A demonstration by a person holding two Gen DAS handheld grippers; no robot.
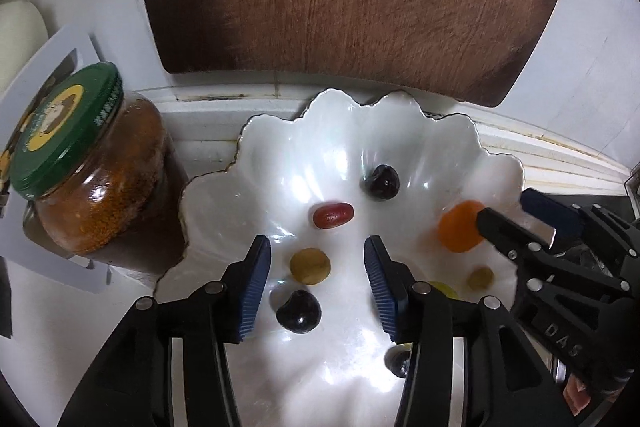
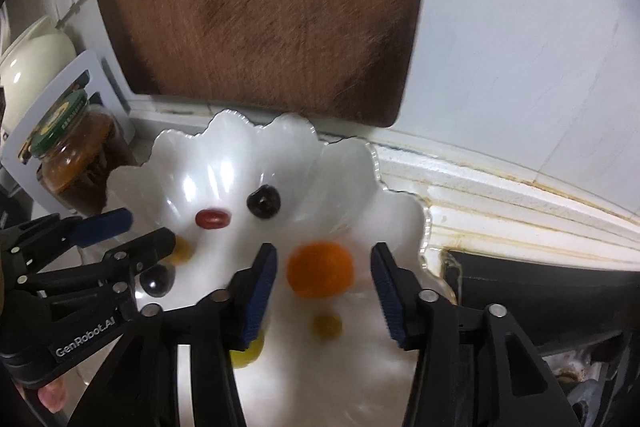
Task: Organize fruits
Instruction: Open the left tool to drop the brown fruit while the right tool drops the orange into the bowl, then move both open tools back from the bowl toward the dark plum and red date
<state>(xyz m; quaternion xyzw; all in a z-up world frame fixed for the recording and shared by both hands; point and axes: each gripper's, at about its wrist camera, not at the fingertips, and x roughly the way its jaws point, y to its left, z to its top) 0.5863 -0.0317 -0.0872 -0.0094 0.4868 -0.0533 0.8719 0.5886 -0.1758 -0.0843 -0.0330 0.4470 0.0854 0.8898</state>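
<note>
Sitting low-centre in the right wrist view, the orange fruit (image 2: pixel 320 269) rests in the scalloped white dish (image 2: pixel 224 163), framed between the spread jaws of the right tool (image 2: pixel 324 293), which is released and grips nothing. Dark cherries (image 1: pixel 379 182), a red oblong fruit (image 1: pixel 333 215) and a tan fruit (image 1: pixel 310 265) lie scattered in the dish, centre of the left wrist view. Left tool (image 1: pixel 316 287) also wide open, empty, over the tan fruit. Risk, as I judge it: round fruit skids on glossy glaze if pinched off-centre; the two tools crowd together and may collide. Jar (image 1: pixel 88 163) at left, on the desk.
</note>
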